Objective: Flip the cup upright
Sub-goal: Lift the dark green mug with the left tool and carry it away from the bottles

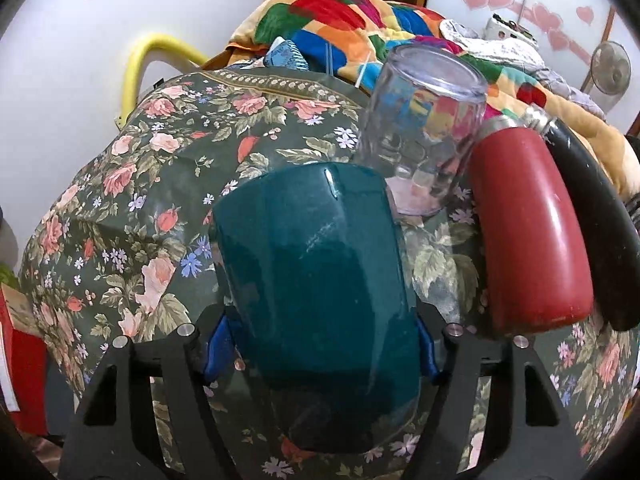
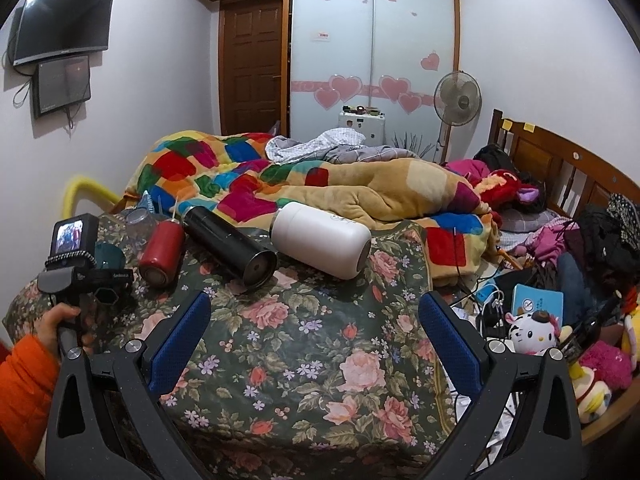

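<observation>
A teal cup fills the middle of the left wrist view, base pointing away, mouth toward the camera. My left gripper is shut on it, blue pads pressed on both sides, over the floral cloth. In the right wrist view the same cup shows at the far left behind the left gripper's body. My right gripper is open and empty above the floral cloth.
A clear glass stands upside down just behind the cup. A red bottle and a black flask lie to the right. A white flask lies further right. Colourful blankets are piled behind.
</observation>
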